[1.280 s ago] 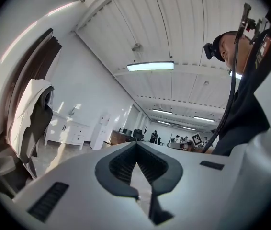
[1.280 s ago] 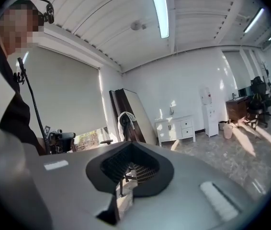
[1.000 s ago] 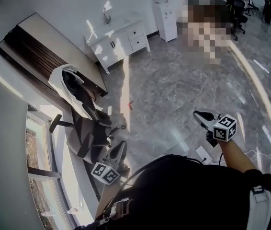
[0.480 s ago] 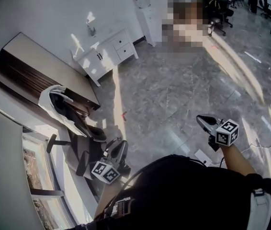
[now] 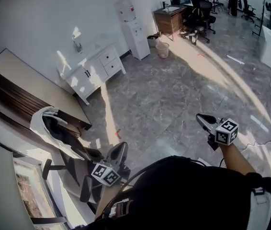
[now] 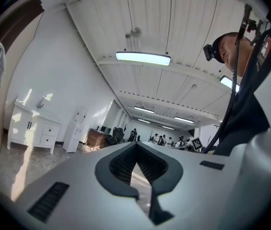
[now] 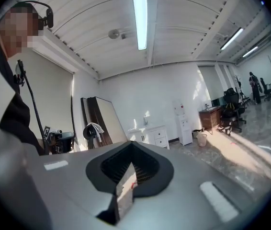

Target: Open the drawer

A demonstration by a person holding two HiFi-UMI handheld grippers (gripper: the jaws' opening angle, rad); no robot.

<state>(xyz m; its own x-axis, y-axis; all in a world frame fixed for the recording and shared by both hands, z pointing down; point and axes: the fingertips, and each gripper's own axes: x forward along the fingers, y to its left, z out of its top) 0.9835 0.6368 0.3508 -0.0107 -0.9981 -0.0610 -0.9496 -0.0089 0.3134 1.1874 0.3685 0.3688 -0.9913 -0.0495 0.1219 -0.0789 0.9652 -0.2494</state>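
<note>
A white cabinet (image 5: 95, 70) with two small drawers (image 5: 110, 61) on its right side stands against the far wall, several steps away across the grey floor. It also shows in the left gripper view (image 6: 32, 131) and in the right gripper view (image 7: 152, 135). My left gripper (image 5: 119, 149) is low at the left, near my body. Its jaws meet at the tip and hold nothing (image 6: 135, 145). My right gripper (image 5: 201, 118) is held out at the right, also shut and empty (image 7: 131, 145). Both point roughly level into the room.
An office chair (image 5: 73, 143) draped with a white cloth (image 5: 42, 123) stands close at my left. Beside it is a brown cabinet (image 5: 25, 87). A water dispenser (image 5: 134, 30), a bin (image 5: 163, 49), a wooden desk (image 5: 170, 14) and black chairs (image 5: 197, 13) are further on.
The head view has swung: the white cabinet has slid left and down in the picture, and more of the far room shows. Both grippers stay shut; the left one has shifted slightly right.
</note>
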